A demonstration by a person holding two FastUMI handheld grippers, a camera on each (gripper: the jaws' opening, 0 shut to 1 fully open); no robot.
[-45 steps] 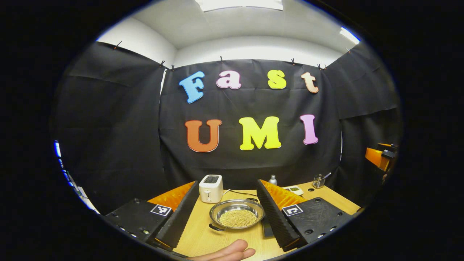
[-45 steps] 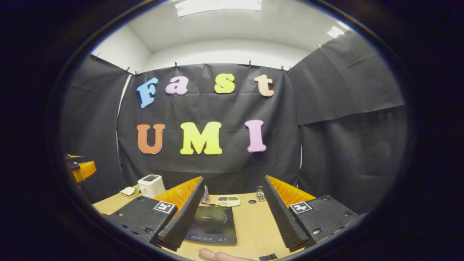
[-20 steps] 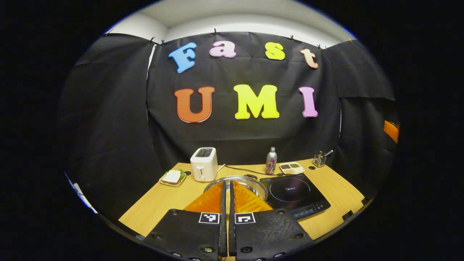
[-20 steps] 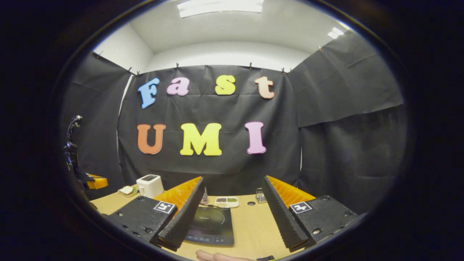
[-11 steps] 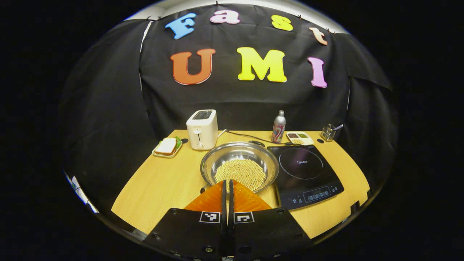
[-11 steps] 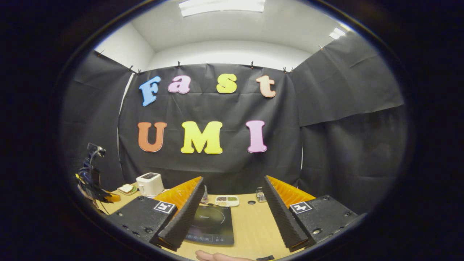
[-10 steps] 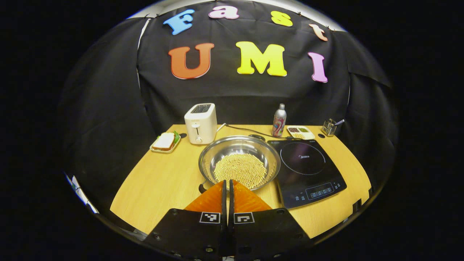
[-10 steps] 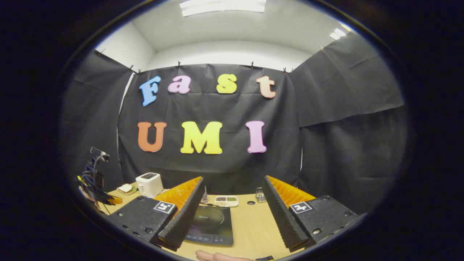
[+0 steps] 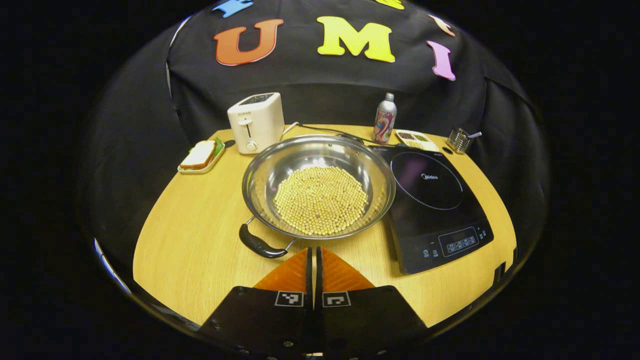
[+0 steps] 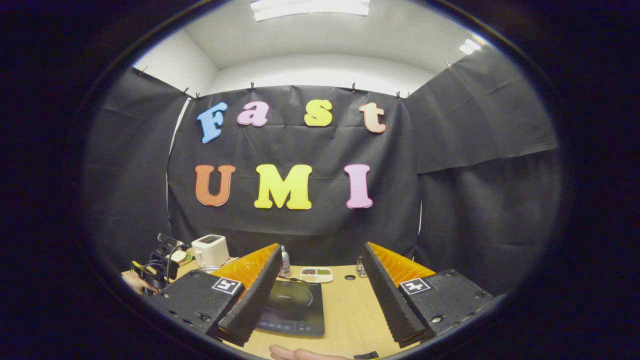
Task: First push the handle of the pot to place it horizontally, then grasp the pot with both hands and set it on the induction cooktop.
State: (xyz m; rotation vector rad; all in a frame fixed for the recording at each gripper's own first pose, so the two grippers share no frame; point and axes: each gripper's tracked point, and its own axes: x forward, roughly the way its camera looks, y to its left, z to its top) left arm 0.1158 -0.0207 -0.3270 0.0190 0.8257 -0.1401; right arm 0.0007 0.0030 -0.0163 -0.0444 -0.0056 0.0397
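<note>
In the left gripper view, the camera has dropped lower and tipped down over the round wooden surface (image 9: 200, 235) within the last half second, so the shallow round steel pot (image 9: 260, 172) of pale beans now sits large and close. The left gripper (image 9: 315, 256), black with orange fingers pressed together and holding nothing, hovers just short of the pot's near black handle (image 9: 259, 245), which points toward the near-left instead of lying sideways. That suggests the push on the handle is about to begin; the pot rests on the surface, just beside the black induction cooktop (image 9: 435, 200) on its right, not yet on it.

Counted left to right: one sandwich on a small tray (image 9: 199, 156), one white toaster (image 9: 255, 122), one pot with two handles, the far one barely seen, one metal bottle (image 9: 384, 119), one small divided dish (image 9: 415, 140), one cooktop, one wire holder (image 9: 459, 140).

In the right gripper view, the right gripper (image 10: 319, 290) has barely shifted; its fingers stand wide apart, empty, low over the cooktop (image 10: 292, 306). The other gripper (image 10: 160, 267) has come down at the far left.
</note>
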